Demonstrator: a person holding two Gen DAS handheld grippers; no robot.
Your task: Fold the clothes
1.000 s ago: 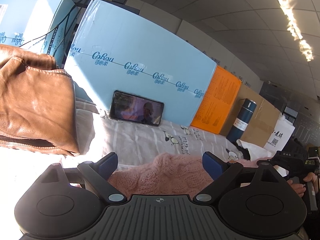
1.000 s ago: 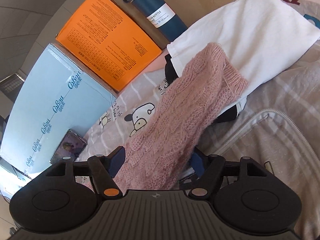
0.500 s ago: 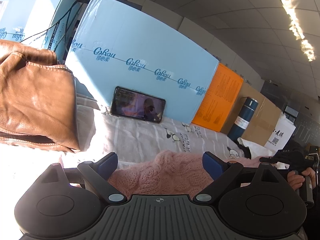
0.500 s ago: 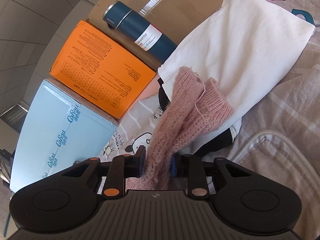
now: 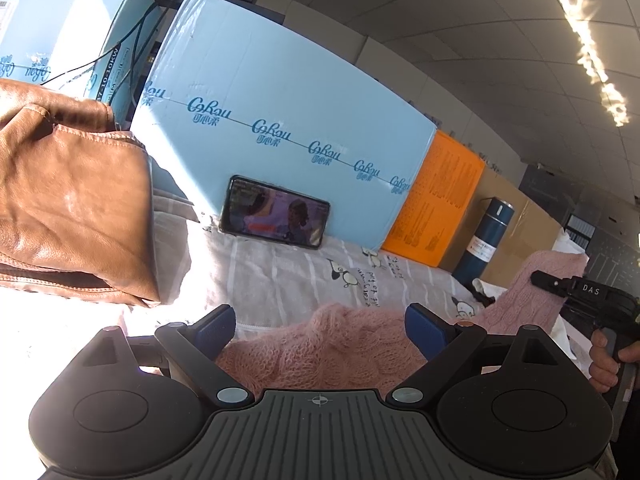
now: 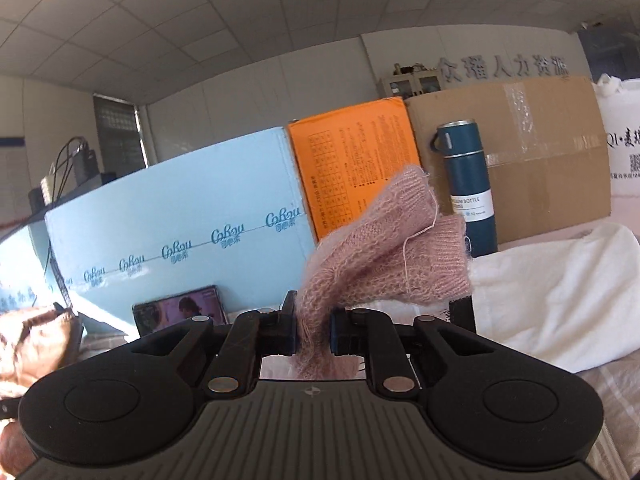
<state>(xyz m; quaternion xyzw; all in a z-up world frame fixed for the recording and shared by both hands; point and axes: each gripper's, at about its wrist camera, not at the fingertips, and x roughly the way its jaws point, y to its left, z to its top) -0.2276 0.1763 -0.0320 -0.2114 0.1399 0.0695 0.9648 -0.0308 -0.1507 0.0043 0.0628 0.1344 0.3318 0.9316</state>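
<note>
Spread under everything, a grey striped bedsheet [image 5: 288, 276] with cartoon prints. Backed by a long pale blue box [image 5: 288, 120], then an orange box [image 6: 352, 168] and a brown carton [image 6: 548, 160]. Piled at far left, a tan leather jacket [image 5: 68, 208]. Heaped on the sheet, a fuzzy pink sweater [image 5: 320, 348], one sleeve raised at the right. Left gripper [image 5: 320, 326] wide open, straddling the sweater's bulk without pinching it. Right gripper [image 6: 314, 330] closing, pads clamped on the sleeve's knit, cuff flopped above a white garment [image 6: 560, 288]. Propped against the blue box, a lit phone [image 5: 276, 222]. Upright beside the carton, a dark blue bottle [image 6: 466, 192].
</note>
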